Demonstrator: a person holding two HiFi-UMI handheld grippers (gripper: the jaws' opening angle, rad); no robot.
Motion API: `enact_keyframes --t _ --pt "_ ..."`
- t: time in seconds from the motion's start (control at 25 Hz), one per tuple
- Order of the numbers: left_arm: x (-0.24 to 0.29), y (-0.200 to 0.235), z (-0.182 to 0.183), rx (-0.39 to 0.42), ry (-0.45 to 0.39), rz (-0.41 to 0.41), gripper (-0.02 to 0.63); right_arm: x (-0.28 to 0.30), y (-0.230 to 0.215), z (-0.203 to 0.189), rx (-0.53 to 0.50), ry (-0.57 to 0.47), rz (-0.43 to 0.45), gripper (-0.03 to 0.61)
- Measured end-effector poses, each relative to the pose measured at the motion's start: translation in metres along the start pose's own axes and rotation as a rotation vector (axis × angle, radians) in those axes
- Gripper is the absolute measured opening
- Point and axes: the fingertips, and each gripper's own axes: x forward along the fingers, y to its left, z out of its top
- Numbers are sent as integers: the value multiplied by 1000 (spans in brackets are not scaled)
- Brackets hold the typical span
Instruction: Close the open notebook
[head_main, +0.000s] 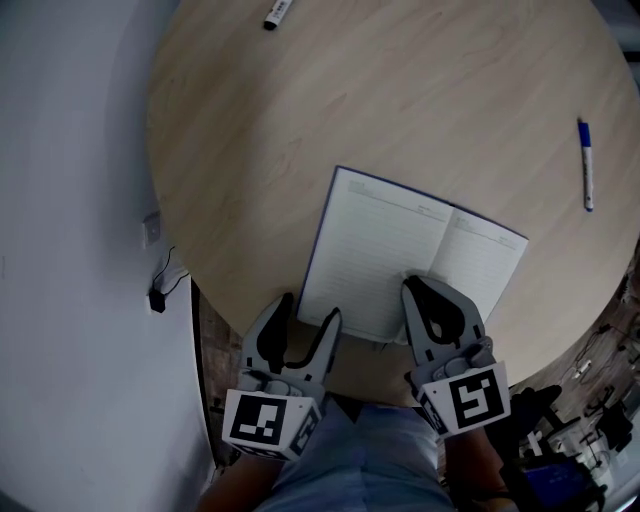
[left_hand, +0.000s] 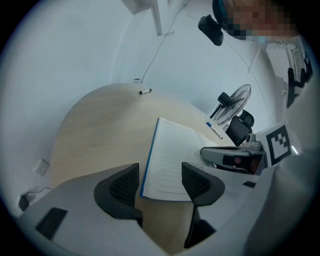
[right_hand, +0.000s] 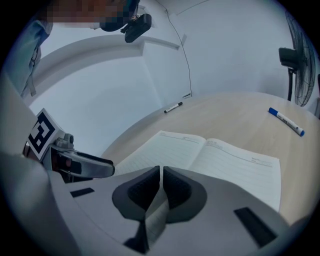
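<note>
Risk: notebook lies open and flat right at the near edge of the tabletop, maybe hanging a little over it. The right gripper appears to have only a thin page edge near the spine. Pulling on one sheet could crease or tear it, or flip just that page and leave the book open. A sideways tug could also drag the whole notebook off the near edge, since nothing pins it down.

The left gripper sits at the notebook's near-left corner. If it comes in over the page instead of under the blue cover, the cover stays down.

Left fingers: spread wide, the near-left corner showing between them, pads not pressing on it, nothing held. Right fingers: pressed together, pinching what looks like lined paper at the notebook's near edge.

Farther out and well clear: a blue pen by the right edge and a black marker at the far edge.
</note>
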Motion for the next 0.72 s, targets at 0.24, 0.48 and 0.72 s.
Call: enact_keyframes --t 0.24,0.48,0.72 --pt "-5 2 -8 -58 3 -10 281 1 6 -2 -29 8 16 51" --pt "-5 3 -9 -54 35 -30 274 -12 0 -5 1 40 -9 51" --pt "-5 0 -9 -28 56 -25 270 -21 -14 -14 -23 67 -49 51"
